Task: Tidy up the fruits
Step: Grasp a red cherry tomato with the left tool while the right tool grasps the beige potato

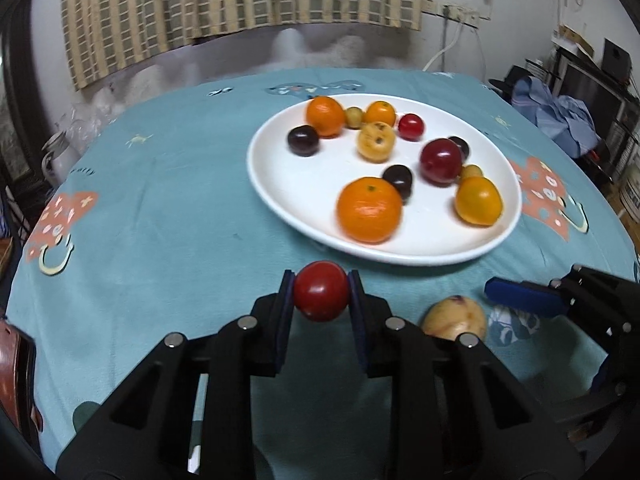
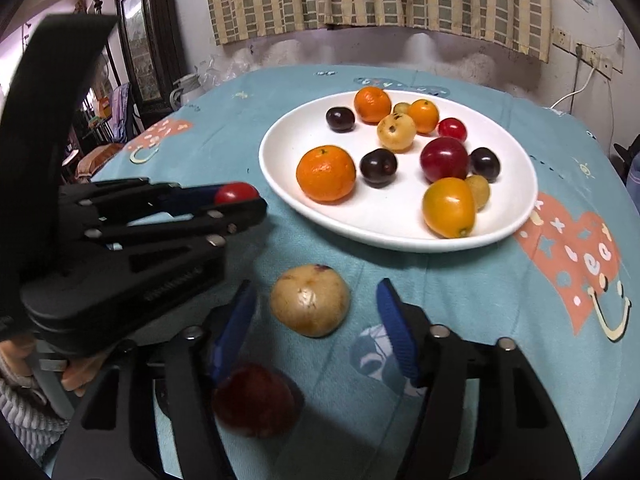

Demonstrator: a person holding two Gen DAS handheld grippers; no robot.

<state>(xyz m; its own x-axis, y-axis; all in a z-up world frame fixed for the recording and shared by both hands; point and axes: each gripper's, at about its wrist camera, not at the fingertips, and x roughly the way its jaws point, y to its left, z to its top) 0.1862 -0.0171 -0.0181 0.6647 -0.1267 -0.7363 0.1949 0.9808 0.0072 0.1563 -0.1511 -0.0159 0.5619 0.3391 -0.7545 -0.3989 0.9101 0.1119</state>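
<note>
My left gripper point(image 1: 321, 295) is shut on a small red tomato point(image 1: 321, 297), held just above the cloth near the front rim of the white plate point(image 1: 288, 196); it also shows in the right wrist view point(image 2: 240, 196) with the tomato point(image 2: 235, 192). The plate point(image 2: 400, 232) holds several oranges, dark plums, red and yellow fruits. My right gripper point(image 2: 316, 312) is open, its blue fingers on either side of a pale yellow fruit point(image 2: 309, 300) lying on the cloth, also in the left wrist view point(image 1: 456, 318). A dark red fruit point(image 2: 254, 400) lies under the right gripper.
The round table wears a teal cloth point(image 1: 160, 220) with orange cartoon prints. A striped curtain point(image 1: 240, 4) hangs behind. A wooden cabinet point(image 2: 148, 48) stands far left, clutter and blue cloth point(image 1: 560, 116) at right.
</note>
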